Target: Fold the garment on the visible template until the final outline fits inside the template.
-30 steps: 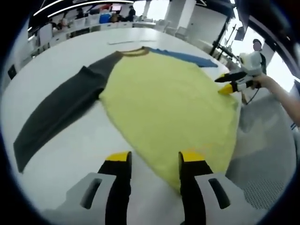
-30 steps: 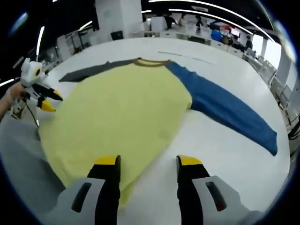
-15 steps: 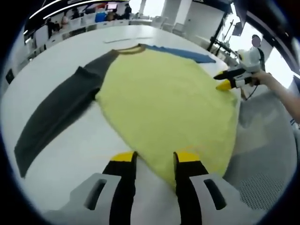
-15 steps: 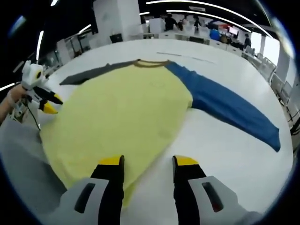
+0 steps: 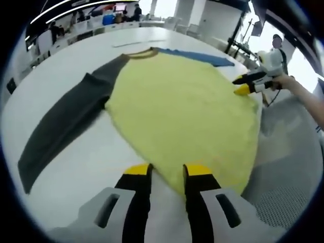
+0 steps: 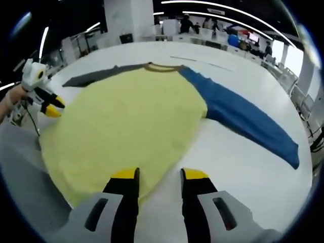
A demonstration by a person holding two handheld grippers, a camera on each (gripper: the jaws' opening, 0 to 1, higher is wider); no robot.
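A shirt with a yellow body (image 5: 177,101) lies flat on the white table (image 5: 76,172), collar away from me. Its dark grey sleeve (image 5: 61,126) stretches left and its blue sleeve (image 5: 197,55) lies far right. My left gripper (image 5: 167,169) stands at one hem corner, jaws narrowed around the hem edge with a gap still showing. In the right gripper view the yellow body (image 6: 126,116) has the blue sleeve (image 6: 248,121) on the right. My right gripper (image 6: 159,174) straddles the other hem corner, also narrowed. Each gripper appears in the other's view: right (image 5: 243,86), left (image 6: 53,105).
The table edge runs just behind the hem, with grey floor (image 5: 288,167) beyond it. A person's forearm (image 5: 304,98) holds the right gripper. A thin line (image 6: 197,59) crosses the table past the collar. Desks and people stand far back.
Both pairs of jaws have drawn closer together around the hem corners. Both views have shifted only slightly; the shirt lies as before.
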